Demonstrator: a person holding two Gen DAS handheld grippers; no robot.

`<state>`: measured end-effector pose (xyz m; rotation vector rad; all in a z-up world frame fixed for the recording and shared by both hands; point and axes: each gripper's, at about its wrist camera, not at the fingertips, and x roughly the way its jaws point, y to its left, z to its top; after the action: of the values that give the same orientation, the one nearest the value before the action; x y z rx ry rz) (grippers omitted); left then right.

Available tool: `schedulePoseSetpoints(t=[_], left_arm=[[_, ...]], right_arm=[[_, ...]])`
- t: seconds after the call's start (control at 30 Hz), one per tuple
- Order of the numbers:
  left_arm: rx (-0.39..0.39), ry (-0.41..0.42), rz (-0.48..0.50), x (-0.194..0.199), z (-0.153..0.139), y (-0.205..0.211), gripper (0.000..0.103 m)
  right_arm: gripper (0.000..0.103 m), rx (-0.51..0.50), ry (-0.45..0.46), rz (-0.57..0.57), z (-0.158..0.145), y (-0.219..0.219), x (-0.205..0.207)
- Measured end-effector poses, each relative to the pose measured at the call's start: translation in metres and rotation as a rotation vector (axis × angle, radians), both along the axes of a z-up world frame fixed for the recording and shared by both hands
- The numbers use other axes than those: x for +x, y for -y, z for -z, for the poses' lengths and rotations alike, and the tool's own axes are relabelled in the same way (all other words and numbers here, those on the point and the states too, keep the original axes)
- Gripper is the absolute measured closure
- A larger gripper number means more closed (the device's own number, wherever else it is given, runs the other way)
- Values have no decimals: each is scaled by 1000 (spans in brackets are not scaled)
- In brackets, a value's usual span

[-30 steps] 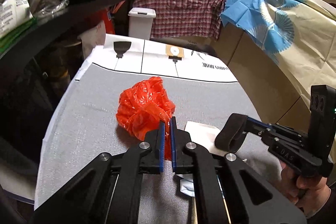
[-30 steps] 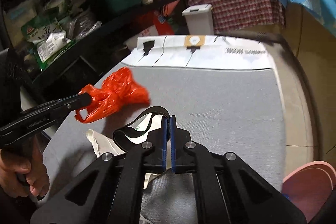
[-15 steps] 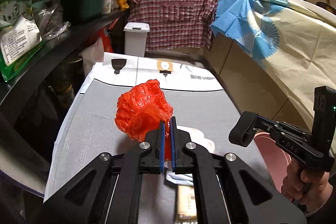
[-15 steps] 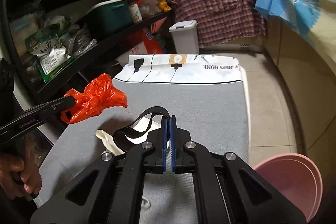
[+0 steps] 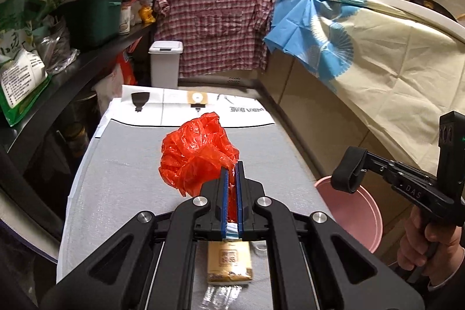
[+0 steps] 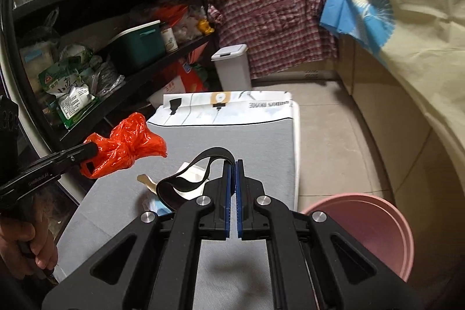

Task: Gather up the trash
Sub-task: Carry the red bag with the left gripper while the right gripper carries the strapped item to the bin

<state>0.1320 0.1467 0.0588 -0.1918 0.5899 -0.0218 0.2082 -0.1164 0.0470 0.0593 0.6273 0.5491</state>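
A: We have the left tongs (image 5: 231, 173) clamped on the red plastic bag (image 5: 197, 153), and the bag hangs clear above the grey surface (image 5: 122, 170).

B: And our right tongs (image 6: 232, 173) are pinched on the black strap loop (image 6: 189, 179), which arches up and off to their left. Both pairs are nearly closed, each with something thin between the pads.

A: So where does the load need to go? We'd judge the pink bucket (image 6: 377, 217) is the place for trash; it sits on the floor just off the right edge of the surface.

B: From our right tongs the bucket lies down and to the right, close by. From the left wrist view the bucket (image 5: 357, 211) is also to the right, but beyond the surface edge, with the right tongs (image 5: 348, 173) standing between.

A: Then the right hand (image 5: 427, 252) is the nearer one. We think it should drop first and clear out before the bag crosses over.

B: The strap's long axis runs roughly along the tongs' line, then curls back, so it may swing on release. The bag is a crumpled ball, with no axis to mind.

A: Some bits remain on the surface under us: a tan packet (image 5: 229, 260) and some white paper (image 6: 191, 182). Those are not yet collected.
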Motion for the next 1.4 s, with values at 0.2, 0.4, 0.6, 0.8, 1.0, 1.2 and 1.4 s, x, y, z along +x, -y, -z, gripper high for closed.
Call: schedulePoseSetpoints(t=[0.2, 0.4, 0.6, 0.8, 1.0, 1.2, 1.4], left_arm=[[0, 13, 35, -8, -6, 16, 99], [6, 17, 72, -12, -9, 34, 99], [8, 17, 101, -16, -9, 51, 99], [20, 16, 128, -15, -6, 67, 99], [26, 14, 150, -11, -3, 81, 99], [39, 4, 181, -5, 3, 99, 99], [46, -5, 203, 1, 8, 114, 99]], right_arm=[[100, -4, 22, 31, -13, 22, -17], [100, -11, 41, 64, -20, 45, -32], [100, -19, 52, 109, -19, 70, -39], [100, -12, 57, 162, -15, 93, -40], [100, -12, 47, 214, -2, 112, -39], [100, 15, 37, 264, 4, 133, -35], [100, 25, 34, 304, 7, 144, -33]])
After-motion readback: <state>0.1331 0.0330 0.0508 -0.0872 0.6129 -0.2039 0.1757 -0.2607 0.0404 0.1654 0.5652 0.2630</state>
